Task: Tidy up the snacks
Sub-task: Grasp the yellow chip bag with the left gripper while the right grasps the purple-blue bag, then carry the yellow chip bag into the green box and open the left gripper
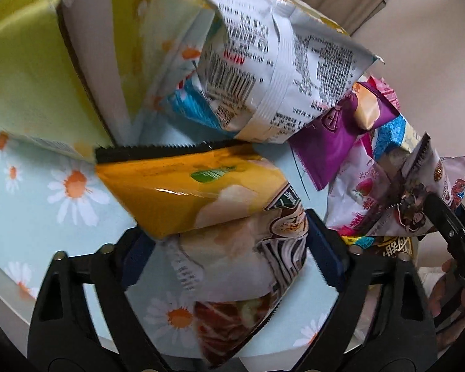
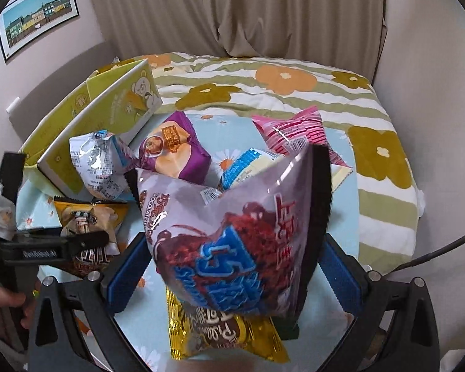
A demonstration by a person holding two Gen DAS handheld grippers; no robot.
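My left gripper is shut on an orange-and-white snack packet, held above the daisy-print cloth. It also shows in the right wrist view. My right gripper is shut on a lilac chocolate-snack packet, lifted over a gold packet. A yellow-green box stands open at the left; in the left wrist view its white wall is close ahead. A white packet leans at the box mouth.
Loose packets lie on the cloth: purple, pink, blue-and-cream. A flower-print quilt lies beyond. Curtain and wall are behind. The other gripper's body is at the left.
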